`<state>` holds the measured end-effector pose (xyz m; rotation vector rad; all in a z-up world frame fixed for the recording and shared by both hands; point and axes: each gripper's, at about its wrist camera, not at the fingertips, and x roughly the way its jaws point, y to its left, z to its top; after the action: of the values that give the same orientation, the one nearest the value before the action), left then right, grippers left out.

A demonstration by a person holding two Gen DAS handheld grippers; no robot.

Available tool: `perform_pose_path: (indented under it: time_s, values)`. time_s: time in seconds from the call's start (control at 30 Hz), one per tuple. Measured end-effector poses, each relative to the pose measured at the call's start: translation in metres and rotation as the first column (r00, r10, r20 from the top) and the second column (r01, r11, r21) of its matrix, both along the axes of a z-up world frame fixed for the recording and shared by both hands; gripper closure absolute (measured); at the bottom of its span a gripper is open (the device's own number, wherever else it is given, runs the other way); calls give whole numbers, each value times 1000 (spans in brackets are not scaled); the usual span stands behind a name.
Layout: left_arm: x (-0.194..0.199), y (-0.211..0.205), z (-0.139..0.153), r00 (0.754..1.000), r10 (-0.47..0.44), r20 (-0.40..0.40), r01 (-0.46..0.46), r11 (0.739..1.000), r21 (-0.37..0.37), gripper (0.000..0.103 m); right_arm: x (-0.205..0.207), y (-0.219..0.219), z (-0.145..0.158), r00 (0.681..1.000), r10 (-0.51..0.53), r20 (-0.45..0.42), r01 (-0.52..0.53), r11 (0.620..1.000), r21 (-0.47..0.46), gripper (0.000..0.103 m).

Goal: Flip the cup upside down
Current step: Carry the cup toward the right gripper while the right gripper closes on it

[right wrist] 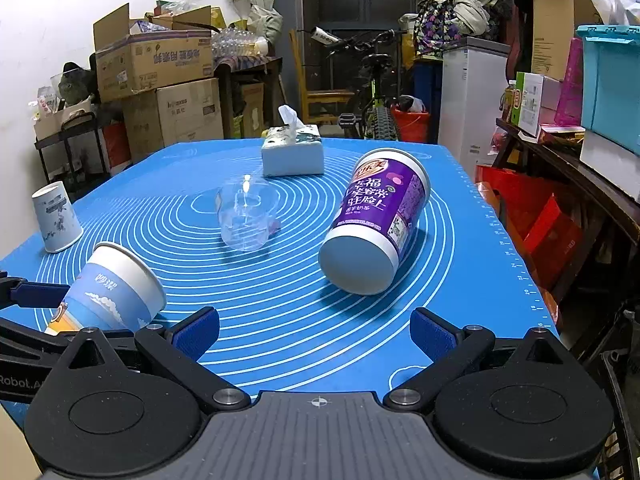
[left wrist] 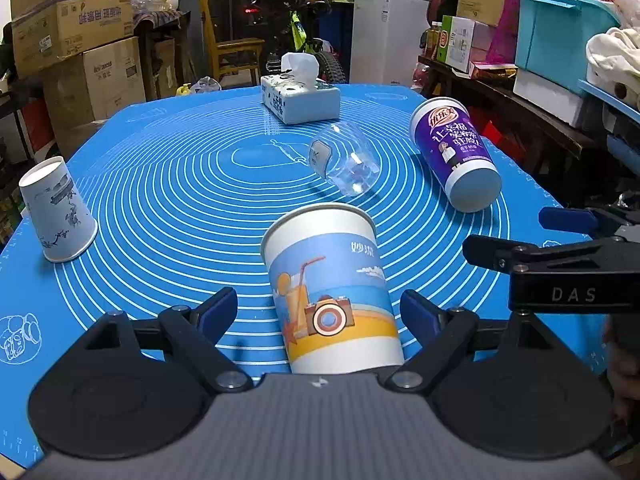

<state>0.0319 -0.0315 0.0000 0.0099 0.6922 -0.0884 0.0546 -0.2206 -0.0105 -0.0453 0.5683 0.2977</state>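
Note:
A paper cup with a camera and drink picture (left wrist: 332, 292) lies on its side on the blue mat (left wrist: 180, 200), mouth pointing away, between the open fingers of my left gripper (left wrist: 316, 316); the pads stand apart from its sides. It also shows in the right wrist view (right wrist: 116, 296) at the lower left. My right gripper (right wrist: 316, 336) is open and empty above the mat; in the left wrist view it shows at the right edge (left wrist: 532, 236). A purple cup (right wrist: 380, 220) and a clear plastic cup (right wrist: 246, 216) lie on their sides.
A white paper cup with blue drawings (left wrist: 58, 210) stands upside down at the mat's left edge. A tissue box (left wrist: 300, 96) sits at the far side. Cardboard boxes, a bicycle and shelves of clutter surround the table.

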Motion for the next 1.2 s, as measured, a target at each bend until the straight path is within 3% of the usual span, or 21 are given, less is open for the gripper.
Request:
perform_pose_path:
  time_s: [0.33,0.47,0.63,0.73,0.8,0.87,0.93,1.03,1.1,1.2]
  values:
    - [-4,0,3,1000,-3,7,3,1000,-5,12,0,-1,0,1000,10,-2,-10,1000,-4,2]
    - [-12,2,14,999,-13,32,13,1000,-12,11,-2,0,6,997,83,5,-82,996,-37,2]
    - [-24,12,36,996,-10,83,11,1000,-11,3,-13,17,32,972,210,104,-185,960,-210,2]
    - [-30,23,43,994,-3,106,3,1000,0,3,-21,37,50,927,351,133,-285,889,-359,2]
    - [-34,31,46,992,1,123,-3,1000,16,3,-25,57,60,885,449,121,-340,802,-490,2]
    - [-38,39,46,990,12,143,-17,999,34,3,-32,79,63,829,552,90,-377,670,-639,2]
    - [-42,50,45,987,28,159,-36,998,46,0,-39,99,63,759,650,36,-390,497,-775,2]
    - [-44,63,42,984,68,168,-77,996,46,0,-52,124,57,658,749,-73,-358,227,-906,2]
    - [-45,71,40,984,85,158,-90,996,26,0,-59,138,49,601,784,-157,-303,41,-952,2]
    - [-45,79,37,984,97,148,-100,995,12,0,-71,152,30,528,805,-270,-190,-198,-962,2]
